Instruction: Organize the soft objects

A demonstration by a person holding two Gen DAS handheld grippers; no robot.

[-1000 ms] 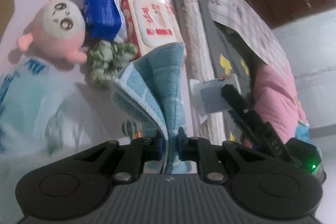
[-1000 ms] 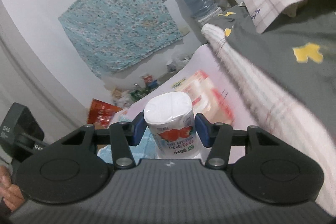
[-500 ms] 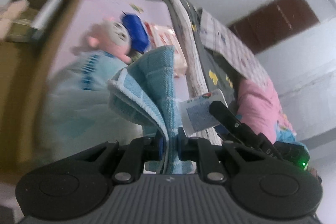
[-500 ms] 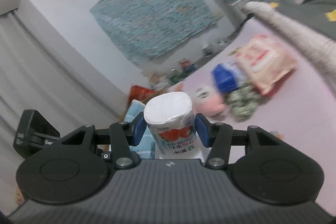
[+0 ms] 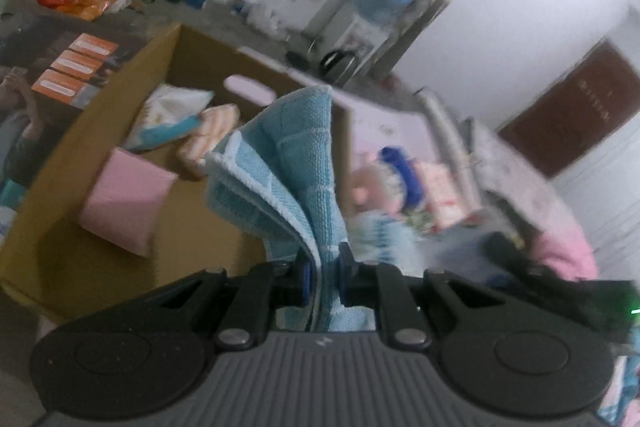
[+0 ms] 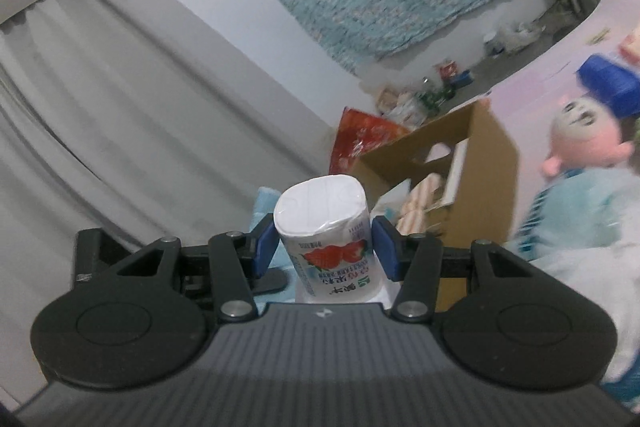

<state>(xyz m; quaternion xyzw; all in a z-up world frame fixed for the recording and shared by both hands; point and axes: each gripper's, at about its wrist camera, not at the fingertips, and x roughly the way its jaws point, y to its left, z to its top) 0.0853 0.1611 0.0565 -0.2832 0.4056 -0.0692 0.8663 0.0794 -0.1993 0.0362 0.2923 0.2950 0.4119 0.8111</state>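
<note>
The left tongs (image 5: 323, 279) are clamping a folded blue towel (image 5: 288, 163), holding it over the near edge of the open cardboard box (image 5: 52, 223). The right tongs (image 6: 326, 247) are gripping a wrapped tissue roll (image 6: 326, 223), with the box beyond. Both items are being carried to the box, it seems; blur hides details. Next, each needs lowering inside beside the pink pad (image 5: 128, 199) before the tongs part.

The blue towel (image 5: 292, 183) hides the cardboard box's (image 5: 72, 187) right wall, and the plush doll (image 5: 380, 187) beyond is blurred.
</note>
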